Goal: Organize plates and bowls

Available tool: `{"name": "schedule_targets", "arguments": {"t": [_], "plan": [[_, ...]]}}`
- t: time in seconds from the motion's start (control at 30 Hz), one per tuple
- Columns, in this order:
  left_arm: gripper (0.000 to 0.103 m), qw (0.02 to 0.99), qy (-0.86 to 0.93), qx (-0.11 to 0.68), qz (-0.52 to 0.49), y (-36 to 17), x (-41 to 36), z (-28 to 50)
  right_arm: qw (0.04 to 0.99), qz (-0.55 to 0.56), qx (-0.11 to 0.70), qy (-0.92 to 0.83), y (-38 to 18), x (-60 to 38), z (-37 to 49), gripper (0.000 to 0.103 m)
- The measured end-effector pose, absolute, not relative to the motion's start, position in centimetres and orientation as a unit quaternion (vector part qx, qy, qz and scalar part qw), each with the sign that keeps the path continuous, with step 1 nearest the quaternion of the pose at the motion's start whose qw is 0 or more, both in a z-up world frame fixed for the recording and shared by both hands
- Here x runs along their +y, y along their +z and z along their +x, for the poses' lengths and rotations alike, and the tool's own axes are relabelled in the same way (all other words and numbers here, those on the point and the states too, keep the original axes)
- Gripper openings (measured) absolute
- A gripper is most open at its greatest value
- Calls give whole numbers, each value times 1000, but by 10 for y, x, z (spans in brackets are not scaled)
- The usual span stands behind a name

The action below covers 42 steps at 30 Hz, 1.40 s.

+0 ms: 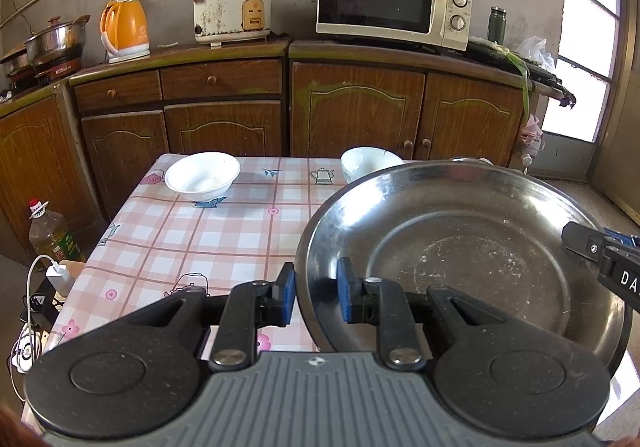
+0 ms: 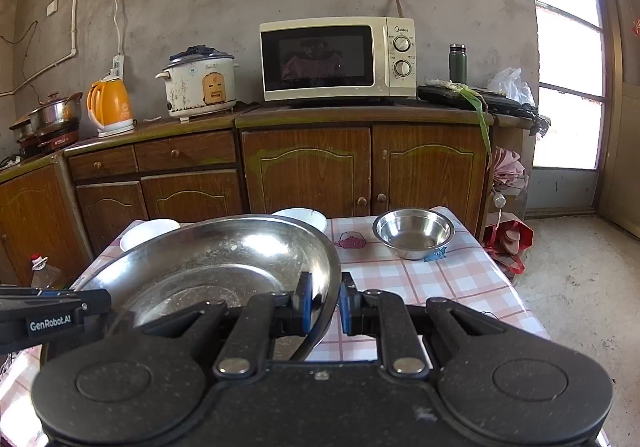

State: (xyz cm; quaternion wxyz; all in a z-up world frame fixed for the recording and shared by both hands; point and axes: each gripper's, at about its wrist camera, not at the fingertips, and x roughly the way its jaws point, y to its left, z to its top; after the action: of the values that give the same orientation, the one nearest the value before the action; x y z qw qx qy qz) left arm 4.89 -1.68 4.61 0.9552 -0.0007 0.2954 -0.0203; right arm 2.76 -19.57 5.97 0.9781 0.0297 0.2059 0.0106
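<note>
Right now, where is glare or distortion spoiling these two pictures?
Left wrist view: the window is blown out white, the steel plate carries bright reflections along its far rim, and the fisheye bends the cabinets. Right wrist view: the window is overexposed too, and the microwave door mirrors the room.

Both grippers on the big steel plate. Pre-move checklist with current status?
1. Left gripper clamped on the plate rim: ok, one pad on each side of the rim.
2. Right gripper clamped on the opposite rim: ok.
3. Plate level: not ok, it tilts in both views.
4. Plate empty: ok, only dried specks inside.
5. Free cloth to set it down: ok, open space in front of the two white bowls and the steel bowl.
6. Plate clear of the table: cannot tell.
</note>
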Motion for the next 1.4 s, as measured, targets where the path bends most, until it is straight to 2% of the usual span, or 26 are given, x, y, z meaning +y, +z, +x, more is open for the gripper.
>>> {"name": "schedule_targets", "arguments": {"t": [1.4], "plan": [[22, 942, -21, 335, -13, 13, -10, 40, 969, 24, 246, 13, 25, -189, 14, 20]]}}
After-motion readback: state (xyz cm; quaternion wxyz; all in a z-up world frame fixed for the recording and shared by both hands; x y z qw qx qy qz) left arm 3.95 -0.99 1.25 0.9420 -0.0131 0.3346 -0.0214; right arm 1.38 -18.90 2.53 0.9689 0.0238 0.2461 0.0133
